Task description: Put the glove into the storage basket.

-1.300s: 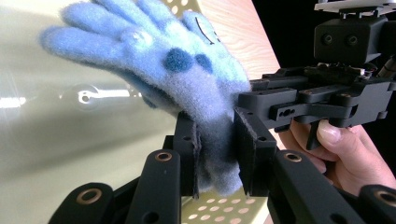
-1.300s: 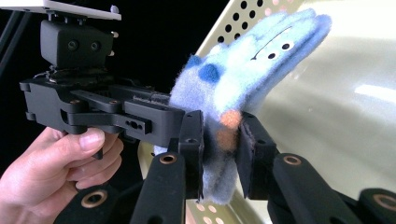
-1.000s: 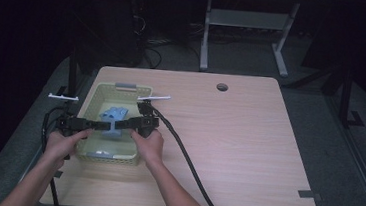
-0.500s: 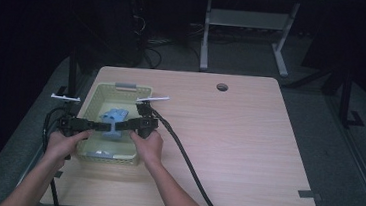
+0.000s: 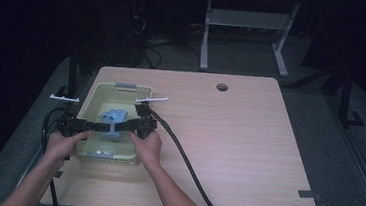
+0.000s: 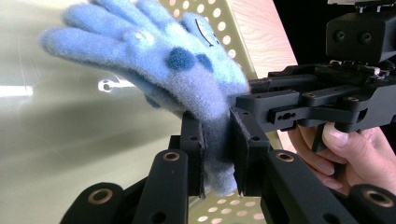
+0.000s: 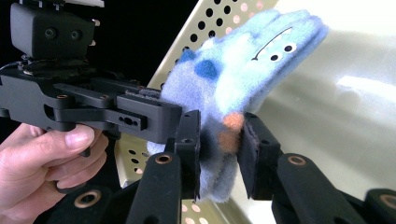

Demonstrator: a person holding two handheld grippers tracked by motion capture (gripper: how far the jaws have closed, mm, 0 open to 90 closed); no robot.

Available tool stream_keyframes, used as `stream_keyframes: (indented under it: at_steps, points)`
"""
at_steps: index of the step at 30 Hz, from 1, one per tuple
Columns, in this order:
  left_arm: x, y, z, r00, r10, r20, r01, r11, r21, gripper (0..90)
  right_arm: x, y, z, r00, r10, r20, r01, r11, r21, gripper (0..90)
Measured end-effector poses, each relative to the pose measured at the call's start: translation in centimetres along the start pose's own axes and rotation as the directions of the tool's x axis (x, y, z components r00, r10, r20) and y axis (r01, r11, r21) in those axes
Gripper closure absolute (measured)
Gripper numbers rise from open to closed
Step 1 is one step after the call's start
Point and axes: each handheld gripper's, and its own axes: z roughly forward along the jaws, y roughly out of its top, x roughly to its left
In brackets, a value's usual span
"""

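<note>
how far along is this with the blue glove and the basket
Done: both grippers have the blue glove by its cuff over the basket, left gripper clamped, right gripper pinching but just easing open. In hand: holding it up. Left: probably lifting it clear onto the table.

A pale yellow-green perforated plastic basket (image 5: 144,95) sits under and around the jaws, its dotted wall (image 6: 224,28) rising just behind them. It rests on a light wood-grain table (image 5: 247,149), whose round cable hole (image 5: 222,87) lies well beyond the jaws. Farther off, a white desk frame (image 5: 243,23) stands on the dark floor.
</note>
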Motion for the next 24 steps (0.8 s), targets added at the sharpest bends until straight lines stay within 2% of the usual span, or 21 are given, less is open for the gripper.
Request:
stream_keyframes:
  at_steps: [18,21,24]
  points:
    - [0.3,-0.3,0.2,1.0,0.005,0.008,-0.005,1.0,0.002,75.5,0.5,-0.3,-0.2,0.9975,-0.034,0.062,0.034,0.999,-0.004,68.4]
    - [0.3,-0.3,0.2,1.0,0.005,0.001,-0.005,1.0,-0.001,75.5,0.5,-0.3,-0.5,0.9961,-0.042,0.078,0.043,0.999,-0.013,68.3]
    - [0.4,-0.3,0.2,0.9998,0.005,-0.018,-0.005,1.0,0.0,75.5,0.4,-0.1,-1.0,0.9955,-0.027,0.09,0.03,0.999,-0.029,68.1]
